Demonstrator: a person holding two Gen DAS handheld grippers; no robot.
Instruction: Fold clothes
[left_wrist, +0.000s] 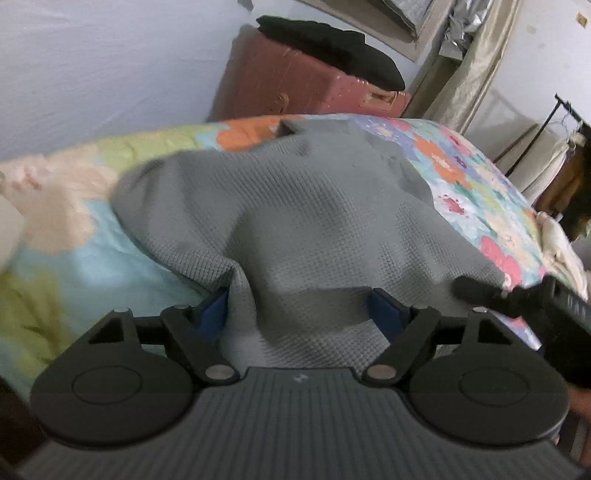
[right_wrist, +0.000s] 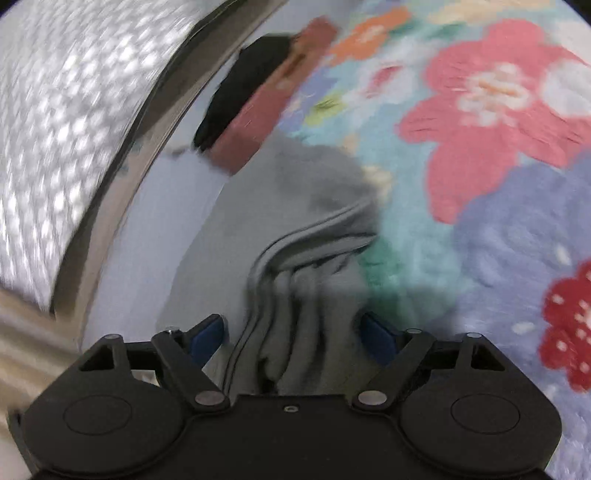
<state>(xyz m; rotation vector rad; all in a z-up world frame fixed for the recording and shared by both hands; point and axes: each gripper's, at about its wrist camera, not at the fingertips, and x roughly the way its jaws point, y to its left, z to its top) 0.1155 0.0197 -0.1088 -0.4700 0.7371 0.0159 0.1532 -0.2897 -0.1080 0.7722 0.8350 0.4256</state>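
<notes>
Item: grey garment (left_wrist: 295, 221), waffle-knit, soft and matte, lying humped on a bed under a floral quilt (left_wrist: 476, 173) of plush pile printed with pink, orange, lilac and teal blossoms. Left gripper (left_wrist: 295, 310): black hinged arms, blue pads, ribbed grey body; jaws stand wide, a fold of the knit bunched between them, pressing the pad at 9 o'clock, while the pad at 3 o'clock seems to stand clear of the cloth. Right gripper (right_wrist: 293, 334): same build, jaws set wide apart, a gathered bundle of the garment's ribbed, piped hem filling the gap; whether the pads press on it cannot be told, as that view is smeared by motion. In the left view the right gripper's black body shows at 3 o'clock over the garment's edge. Surroundings: a reddish-brown ribbed suitcase (left_wrist: 295, 85) at 12 o'clock beyond the bed, a black folded cloth (left_wrist: 343, 51) on top of it; pale wall (left_wrist: 110, 66) at 10 o'clock; drab curtain (left_wrist: 472, 66) at 1 o'clock; a dark rack (left_wrist: 565, 122) with hanging items at 2 o'clock.
</notes>
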